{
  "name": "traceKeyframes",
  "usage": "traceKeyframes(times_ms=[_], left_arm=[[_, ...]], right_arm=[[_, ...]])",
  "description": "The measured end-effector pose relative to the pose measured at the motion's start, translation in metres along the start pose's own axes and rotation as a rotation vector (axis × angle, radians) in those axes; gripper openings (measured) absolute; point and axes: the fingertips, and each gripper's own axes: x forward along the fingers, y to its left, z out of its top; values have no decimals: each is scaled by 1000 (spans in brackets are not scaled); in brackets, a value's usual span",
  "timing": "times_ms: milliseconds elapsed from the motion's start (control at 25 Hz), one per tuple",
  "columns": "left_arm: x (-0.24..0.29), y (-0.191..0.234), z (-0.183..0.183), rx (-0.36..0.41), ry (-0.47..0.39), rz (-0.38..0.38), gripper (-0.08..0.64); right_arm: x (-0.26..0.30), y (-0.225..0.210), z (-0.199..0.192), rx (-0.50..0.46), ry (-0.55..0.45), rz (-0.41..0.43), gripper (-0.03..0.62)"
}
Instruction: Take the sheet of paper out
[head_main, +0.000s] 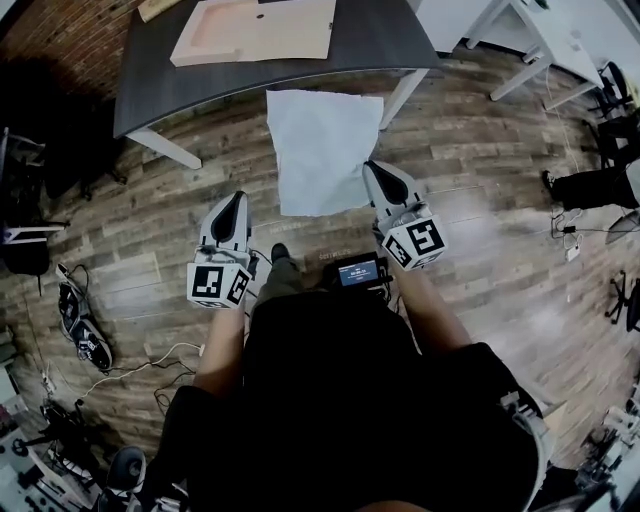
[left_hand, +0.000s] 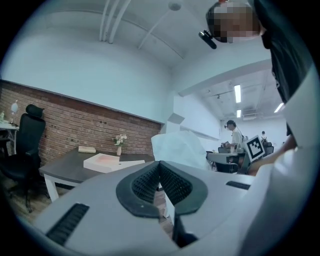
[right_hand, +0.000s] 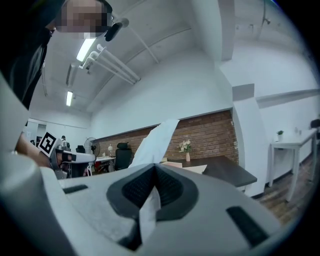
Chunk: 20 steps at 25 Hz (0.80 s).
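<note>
**Paper out and hanging from the right gripper, short of the table**

Step in hand: carrying the sheet of paper (head_main: 325, 150) away. It looks already out, hanging over the wood floor (head_main: 480, 240) in front of the dark table (head_main: 200, 85), where a flat open box (head_main: 255, 30) sits. Task is near its end, as I judge it.

Right gripper (head_main: 373, 170): jaws closed on the sheet's near right corner; the right gripper view shows a white strip pinched between the pads. Left gripper (head_main: 237, 198): jaws together with nothing held, beside the sheet's left edge but apart from it.

Doing it well:
- A one-corner hold on a thin sheet is weak, so move slowly to avoid flapping or a tear.
- Keep the clamp firm and don't tug sideways.
- Keep the far edge off the table rim.
- The left gripper could take the free near corner to keep the sheet flat before setting it down.

Pose: both forearms reach forward from the waist, grippers pointing level toward the table, marker cubes nearest the body. The right gripper angles slightly inward and the left points straight ahead.
</note>
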Motion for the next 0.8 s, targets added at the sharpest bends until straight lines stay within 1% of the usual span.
traceKeyframes(times_ms=[200,280,440,560,680,800], left_arm=[[-17,-37,-9,0,39,38,-5],[-24,-45,-9,11,54,48,-5],[-40,-38,-8,36,61,81,-5],[-47,-25,-9,19,35,97,-5],[-45,-16,-16,-12,35,82,-5],[-47,-17,-13,-11,31,39,-5]], right_arm=[[-33,-12,-16,27,11,36,3],[-38,-14,-24,24,12,45,3],[-36,-11,-38,35,20,38,3],[-35,-5,-42,37,29,26,3],[-34,2,-40,46,51,22,3],[-34,14,-34,44,55,19,3]])
